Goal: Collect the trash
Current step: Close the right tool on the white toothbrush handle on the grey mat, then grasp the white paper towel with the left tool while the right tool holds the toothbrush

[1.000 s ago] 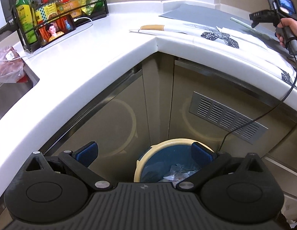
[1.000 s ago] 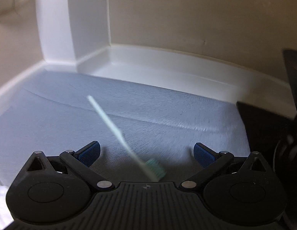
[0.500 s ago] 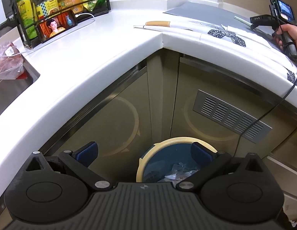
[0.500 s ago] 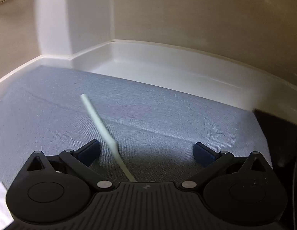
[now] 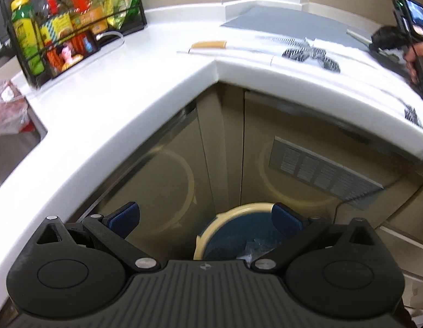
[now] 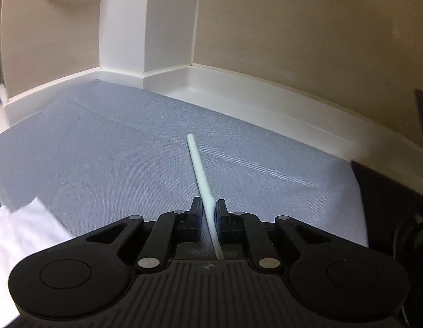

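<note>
In the right wrist view a thin pale toothbrush lies on the grey mat, its handle pointing away from me. My right gripper is closing on it, and both pads touch the handle near its brush end. The left wrist view shows that gripper at the far right of the counter, held by a hand. My left gripper hangs open with nothing in it over a cream-rimmed trash bin lined with a blue bag and holding crumpled waste.
A wire rack of bottles and a phone stand at the counter's back left. A wooden-handled knife and a patterned white cloth lie near the corner. White tissue lies left of the mat, a dark object right.
My right gripper's jaws went from wide apart to closed around the toothbrush, which now runs straight between them. The left gripper has stayed open over the bin.
</note>
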`<state>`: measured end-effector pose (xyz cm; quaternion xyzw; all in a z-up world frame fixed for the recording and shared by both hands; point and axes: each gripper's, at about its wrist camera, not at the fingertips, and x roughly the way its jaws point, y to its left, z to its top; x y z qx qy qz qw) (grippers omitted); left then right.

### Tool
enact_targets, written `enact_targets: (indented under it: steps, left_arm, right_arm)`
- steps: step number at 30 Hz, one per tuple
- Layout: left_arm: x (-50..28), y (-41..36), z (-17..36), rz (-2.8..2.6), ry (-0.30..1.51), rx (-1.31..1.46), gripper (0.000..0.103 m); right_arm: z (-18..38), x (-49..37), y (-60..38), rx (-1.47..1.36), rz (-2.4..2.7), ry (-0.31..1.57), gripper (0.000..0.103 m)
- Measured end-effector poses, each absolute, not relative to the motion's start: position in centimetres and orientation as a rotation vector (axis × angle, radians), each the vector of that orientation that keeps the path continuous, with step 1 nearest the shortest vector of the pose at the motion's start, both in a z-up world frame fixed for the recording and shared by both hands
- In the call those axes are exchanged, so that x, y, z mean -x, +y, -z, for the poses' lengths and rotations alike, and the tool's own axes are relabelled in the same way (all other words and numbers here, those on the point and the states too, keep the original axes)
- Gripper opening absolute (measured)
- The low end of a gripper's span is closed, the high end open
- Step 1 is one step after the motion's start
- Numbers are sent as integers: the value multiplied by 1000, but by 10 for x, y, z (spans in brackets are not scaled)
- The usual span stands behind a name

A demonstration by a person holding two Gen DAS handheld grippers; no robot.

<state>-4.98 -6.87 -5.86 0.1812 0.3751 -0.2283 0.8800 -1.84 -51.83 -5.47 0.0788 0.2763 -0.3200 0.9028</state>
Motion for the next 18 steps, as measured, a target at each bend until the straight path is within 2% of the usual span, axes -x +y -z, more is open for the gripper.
enact_targets:
  steps: [5,10,18]
  left_arm:
    - [38,-105,24,526,691,-381,103]
    - [21,-173,-12,678,541,-390,103]
    - [-28,-315,-6,976,677,-352,103]
  right_arm:
    - [56,43,-524,-291,633,521,12]
    - [57,53,-531,-365,606,489,12]
    - [59,58,-540,-444,573,455,12]
